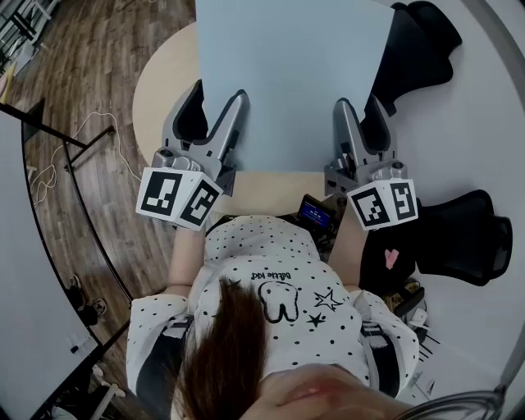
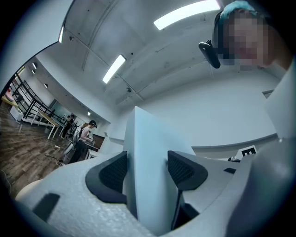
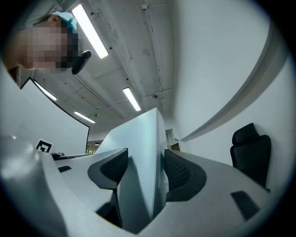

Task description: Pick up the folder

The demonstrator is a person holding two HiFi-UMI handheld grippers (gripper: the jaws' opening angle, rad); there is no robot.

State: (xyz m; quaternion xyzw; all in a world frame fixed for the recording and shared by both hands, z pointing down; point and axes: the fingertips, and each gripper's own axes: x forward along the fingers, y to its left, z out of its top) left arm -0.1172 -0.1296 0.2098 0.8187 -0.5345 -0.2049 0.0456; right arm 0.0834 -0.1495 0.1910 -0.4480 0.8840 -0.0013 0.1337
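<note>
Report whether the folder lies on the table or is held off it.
Held up. The left gripper and right gripper clamp the folder at its near edge; their views show it against ceiling, not table.

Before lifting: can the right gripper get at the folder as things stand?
Yes, apparently: the right gripper is shut on the folder at its near edge, the left gripper likewise.

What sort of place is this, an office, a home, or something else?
Probably an open office or lab: black office chairs beside a round table, strip lights on a bare ceiling, and a wooden floor.
</note>
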